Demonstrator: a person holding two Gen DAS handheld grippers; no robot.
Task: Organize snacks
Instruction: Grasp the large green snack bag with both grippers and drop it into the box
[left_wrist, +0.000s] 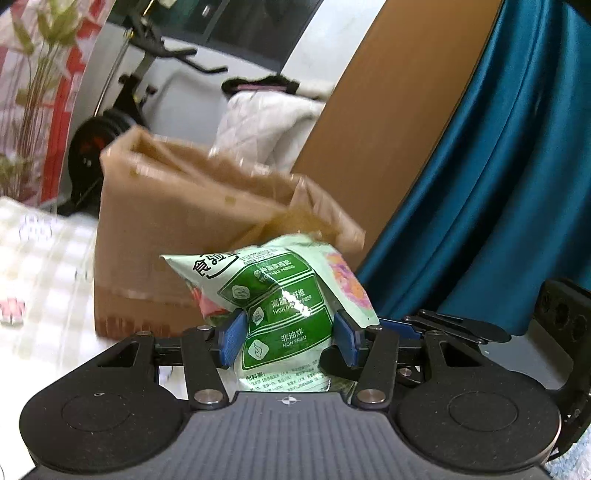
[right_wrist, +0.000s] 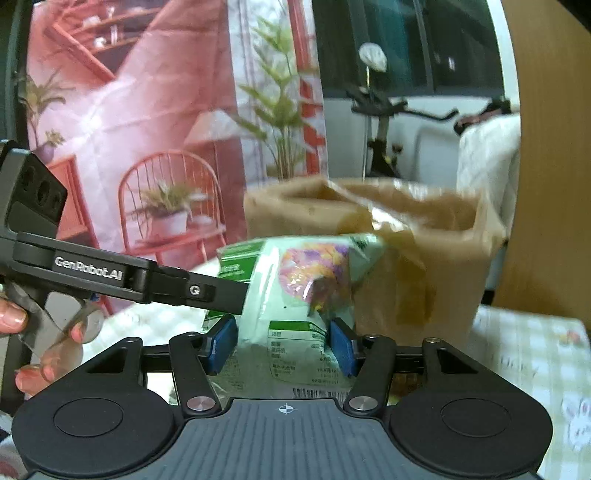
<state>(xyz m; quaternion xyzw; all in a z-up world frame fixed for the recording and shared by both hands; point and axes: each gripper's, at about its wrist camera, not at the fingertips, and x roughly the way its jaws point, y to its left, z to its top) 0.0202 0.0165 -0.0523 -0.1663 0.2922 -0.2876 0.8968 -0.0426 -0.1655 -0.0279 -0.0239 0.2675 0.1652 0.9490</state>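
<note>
A pale green snack bag (left_wrist: 280, 295) with green label panels and a pink flower print stands between the blue pads of my left gripper (left_wrist: 290, 325), which is shut on it. In the right wrist view the same-looking bag (right_wrist: 295, 273) is pinched between the blue pads of my right gripper (right_wrist: 284, 339). The left gripper's black arm (right_wrist: 147, 277) reaches in from the left and ends at the bag's edge, so both seem to hold one bag. An open brown cardboard box (left_wrist: 166, 221) (right_wrist: 424, 258) stands just behind the bag, blurred.
The box rests on a checked tablecloth (left_wrist: 44, 258) (right_wrist: 535, 350). A teal curtain (left_wrist: 498, 184) and a wooden board (left_wrist: 369, 129) rise at the right. An exercise bike (left_wrist: 122, 110) and a printed backdrop (right_wrist: 129, 110) stand behind. A person's hand (right_wrist: 22, 321) grips the left tool.
</note>
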